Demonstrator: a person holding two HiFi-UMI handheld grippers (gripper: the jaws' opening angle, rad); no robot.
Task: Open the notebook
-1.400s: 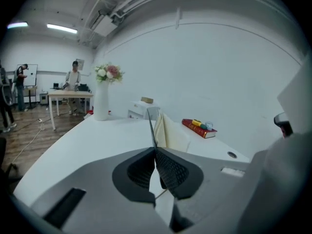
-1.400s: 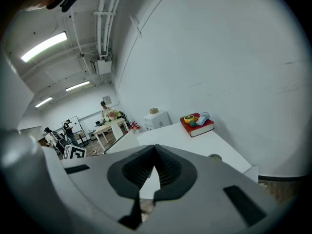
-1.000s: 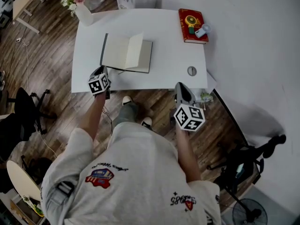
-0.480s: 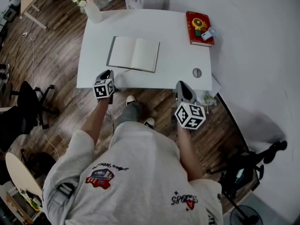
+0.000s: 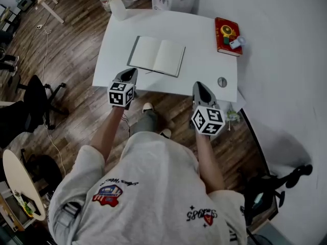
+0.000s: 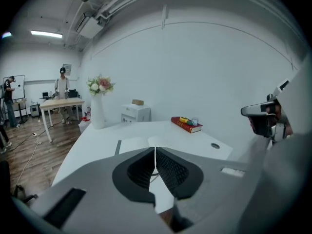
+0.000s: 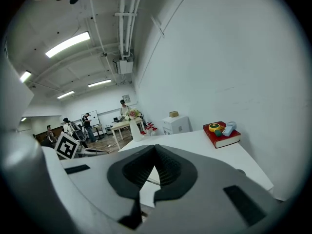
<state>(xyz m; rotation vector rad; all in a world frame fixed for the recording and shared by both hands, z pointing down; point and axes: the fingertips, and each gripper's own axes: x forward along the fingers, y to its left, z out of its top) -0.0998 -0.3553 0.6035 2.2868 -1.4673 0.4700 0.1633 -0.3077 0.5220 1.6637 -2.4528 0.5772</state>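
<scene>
The notebook (image 5: 156,55) lies open and flat on the white table (image 5: 204,65), both cream pages facing up. My left gripper (image 5: 131,72) hovers over the table's front edge, just short of the notebook's near left corner. Its jaws have just closed further, with nothing between them, and in the left gripper view they (image 6: 155,151) meet in front of the notebook (image 6: 136,143). My right gripper (image 5: 197,84) hangs at the front edge to the right, clear of the notebook. It is shut and empty (image 7: 155,149).
A red book (image 5: 227,36) with small objects on top lies at the table's far right corner. A white vase of flowers (image 5: 117,4) stands at the far left corner. A round cable grommet (image 5: 222,81) sits near the front right. An office chair (image 5: 36,98) stands to the left.
A page that stood upright a second ago has dropped, so the notebook now lies flat open. My left gripper has lifted up off the table's front edge; the right has shifted slightly.
</scene>
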